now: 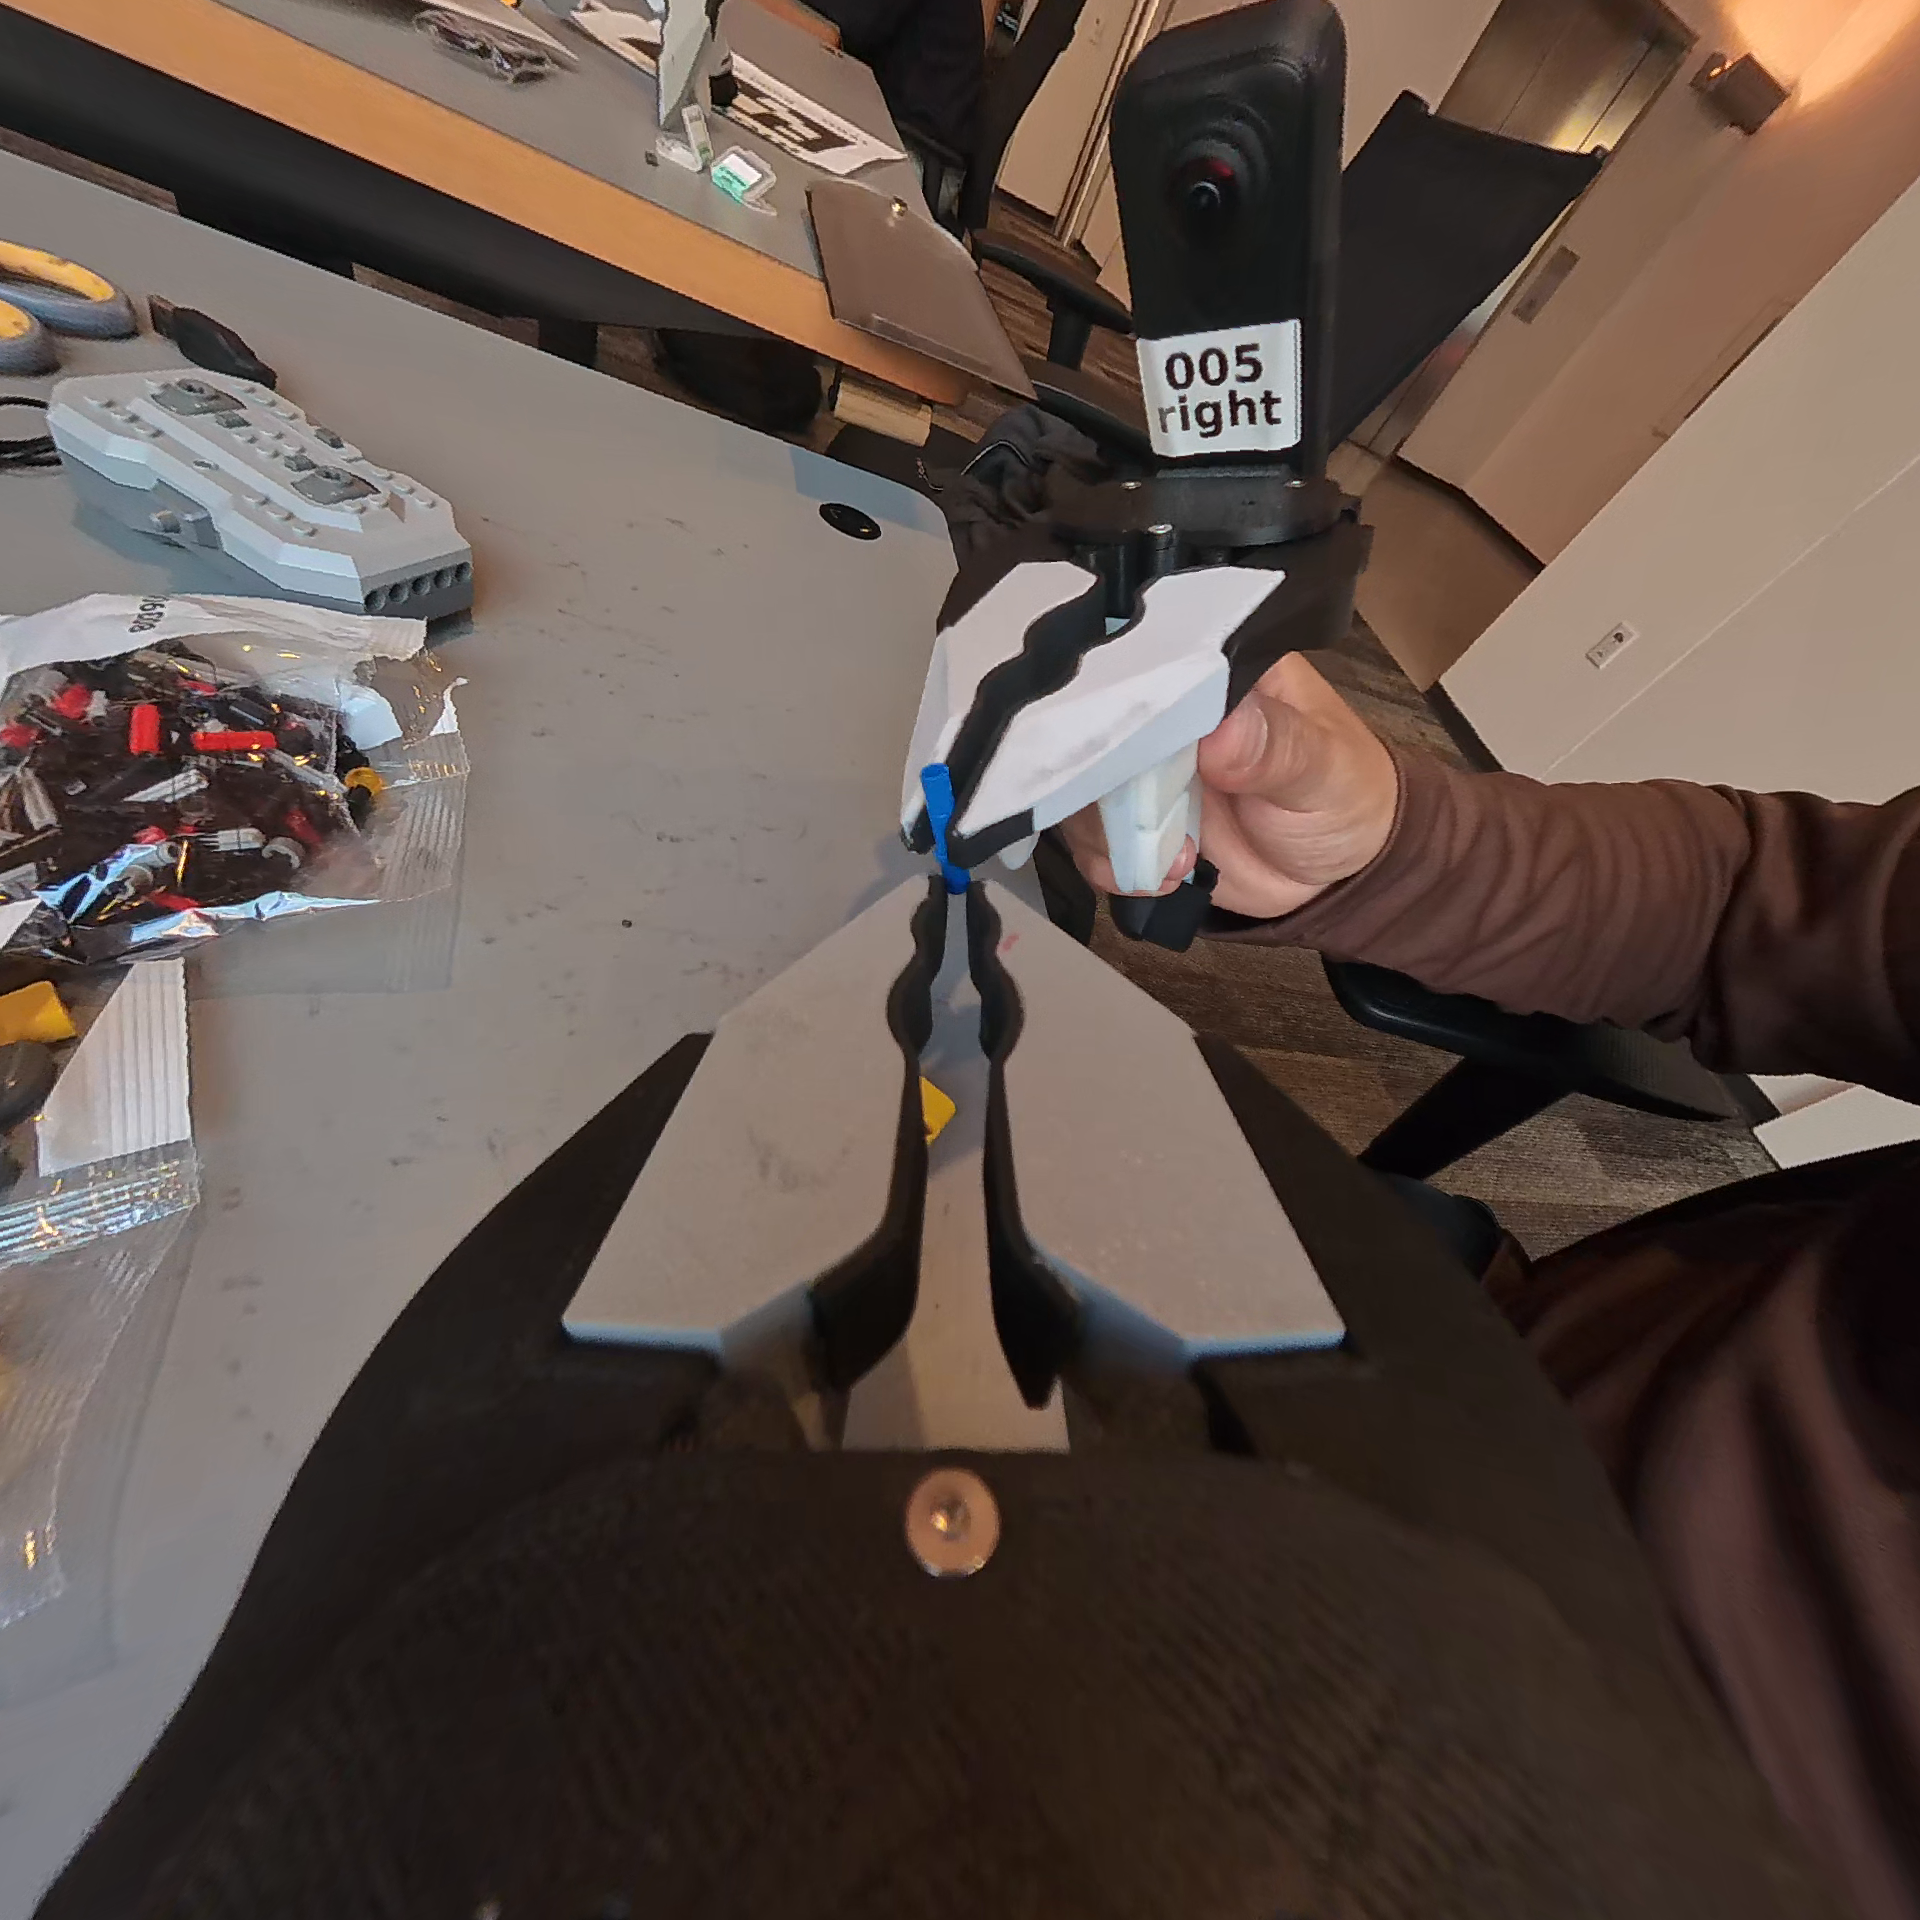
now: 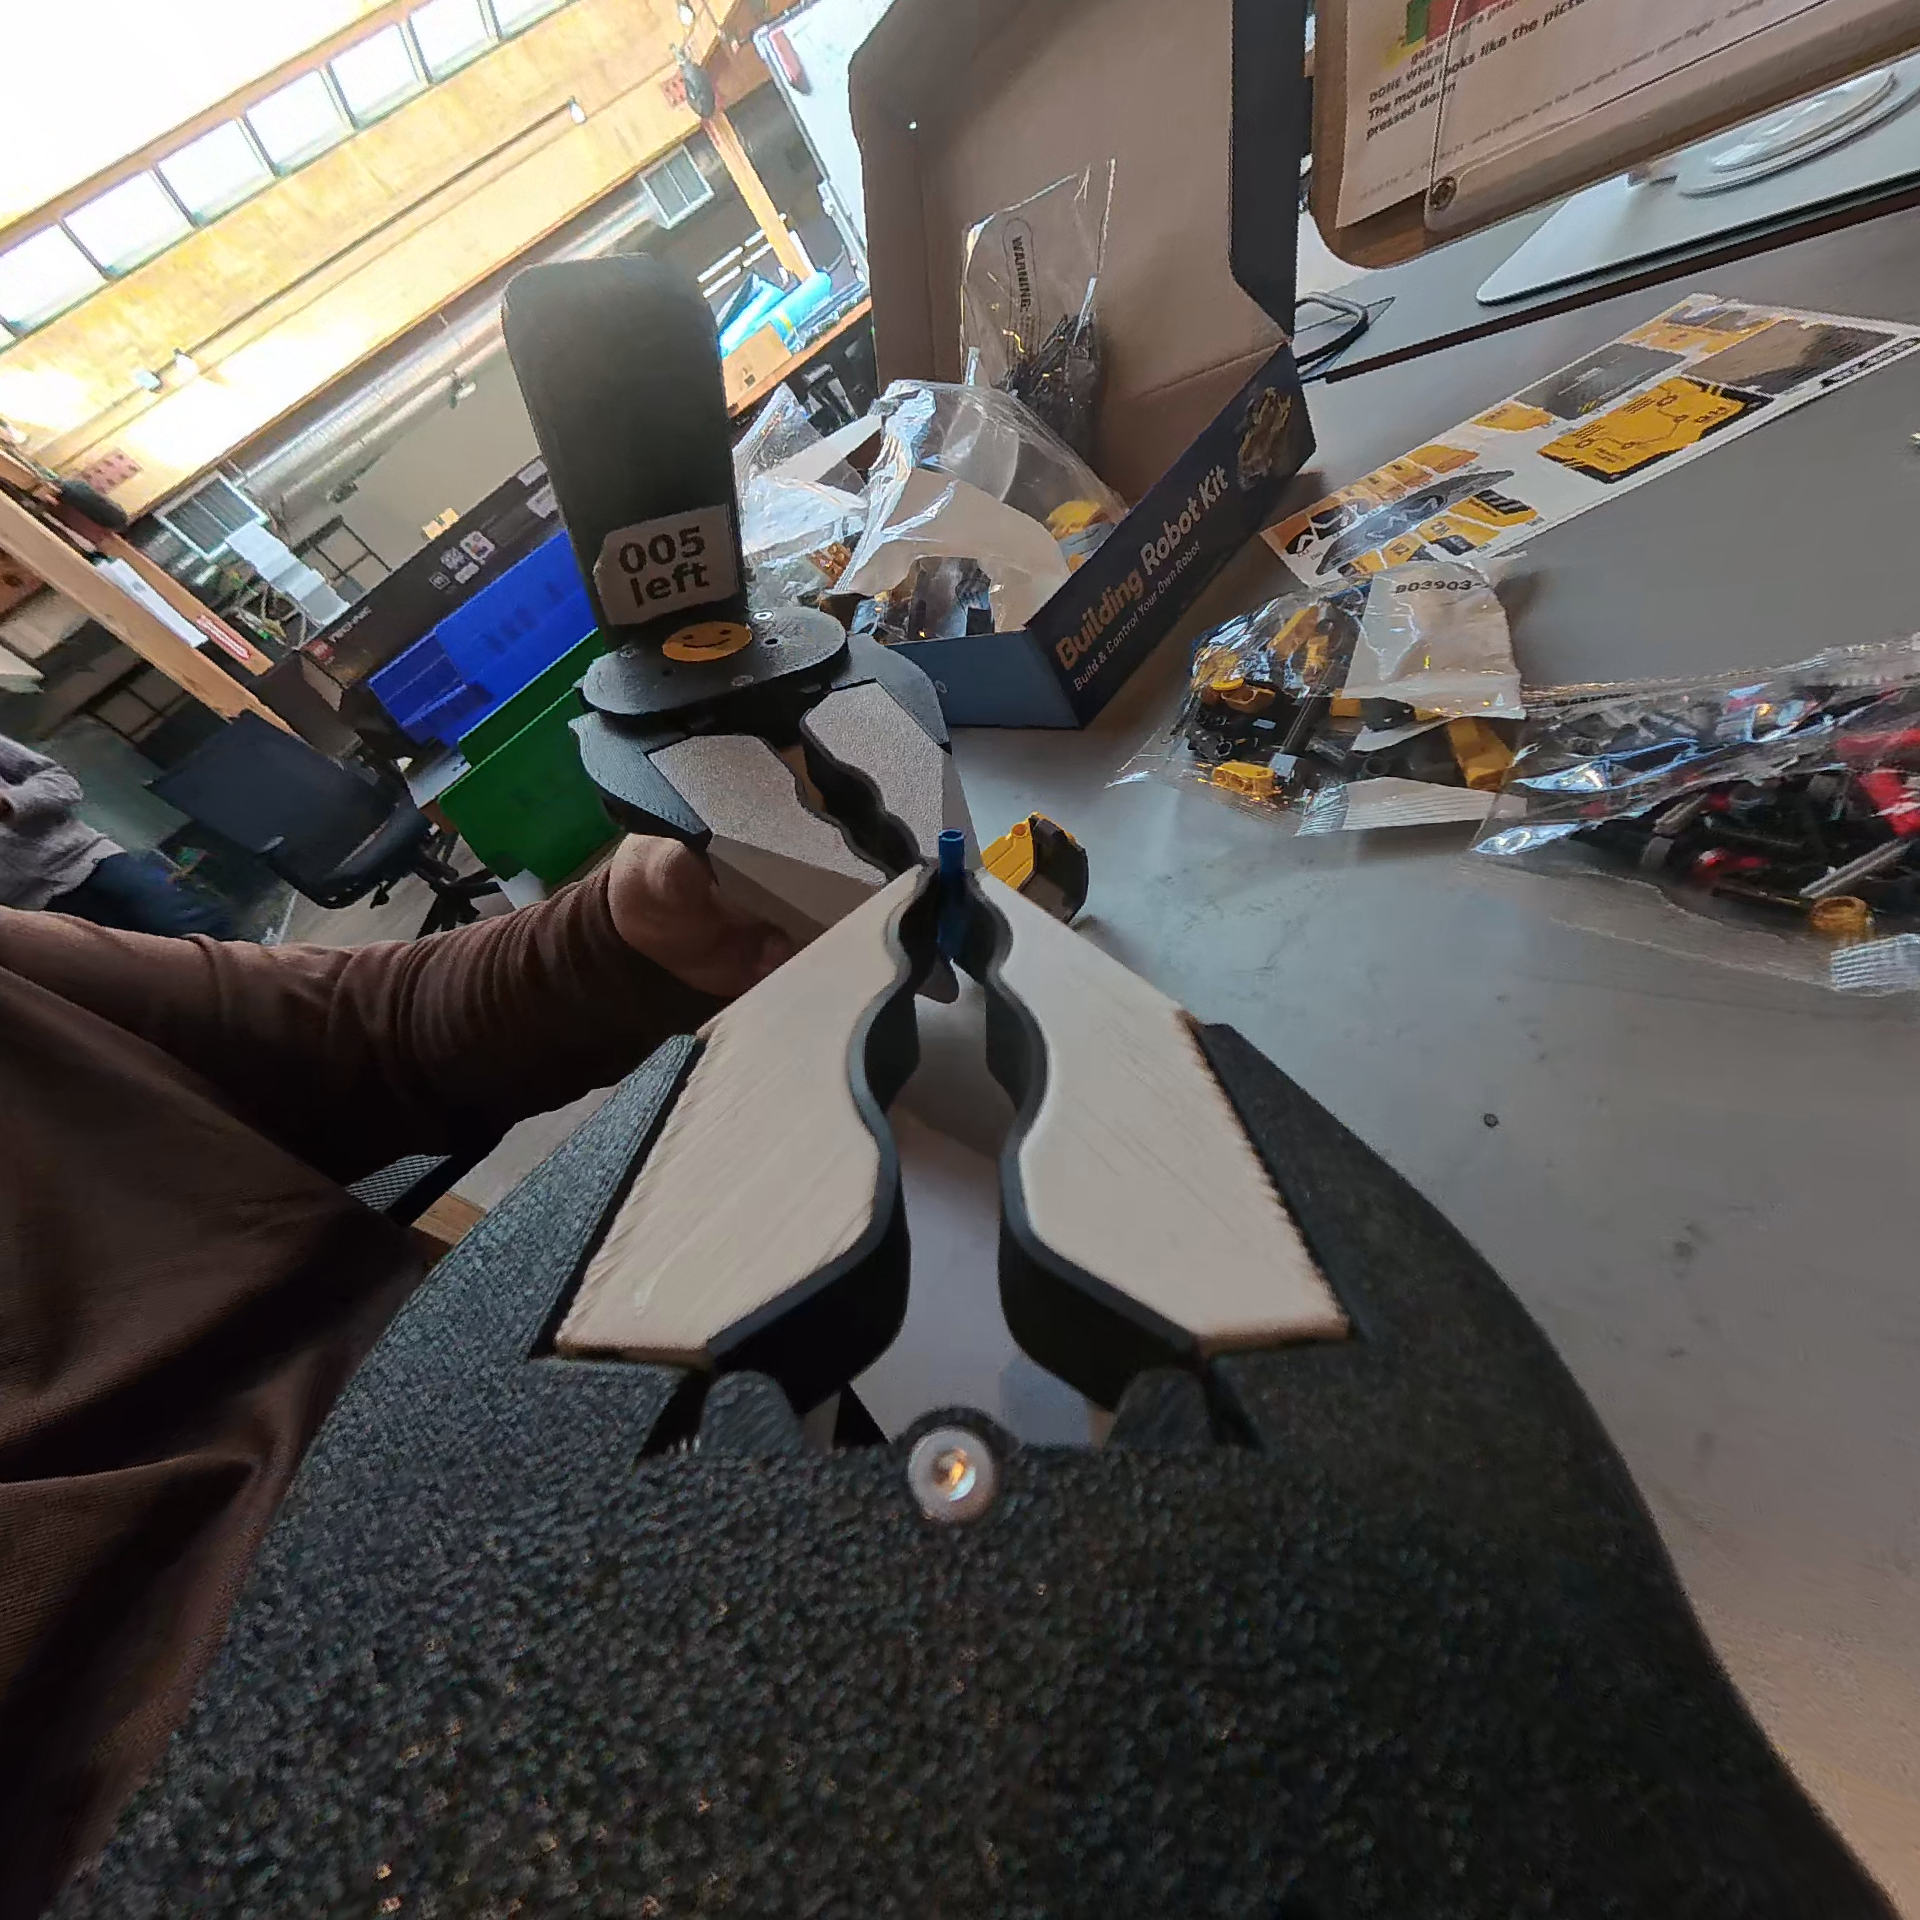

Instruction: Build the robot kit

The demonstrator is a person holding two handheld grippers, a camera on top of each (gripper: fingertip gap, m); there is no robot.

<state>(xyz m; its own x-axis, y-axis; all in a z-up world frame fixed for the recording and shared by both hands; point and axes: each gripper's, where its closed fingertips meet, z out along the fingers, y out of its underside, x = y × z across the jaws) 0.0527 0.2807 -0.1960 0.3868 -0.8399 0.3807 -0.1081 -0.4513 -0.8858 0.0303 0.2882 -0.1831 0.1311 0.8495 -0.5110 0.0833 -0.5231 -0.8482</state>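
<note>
Blue pin (image 1: 940,821): small plastic peg, upright in the air above the table edge, between the two grippers' tips.
Right gripper (image 2: 951,914): fingers pressed onto the pin's middle; its top stands clear above the tips.
Left gripper (image 1: 948,891): fingertips drawn close together at the pin's lower end; whether they pinch it or only touch it cannot be told.
Handling: judged light, stiff and smooth, so it may slip or twist in a loose pinch; best taken across the shaft, near the middle, with one end left free.
Grey table (image 1: 623,644): worn surface beneath both grippers.
Yellow piece (image 2: 1034,847): lies on the table just beyond the gripper tips.
Bag of parts (image 1: 177,769): clear plastic, black and red pieces inside, to the left.
Grey block (image 1: 260,483): studded unit behind that bag.
Open box (image 2: 1081,343): cardboard, more bags spilling from it.
Printed sheet (image 2: 1579,426): flat on the table, right of the box.
</note>
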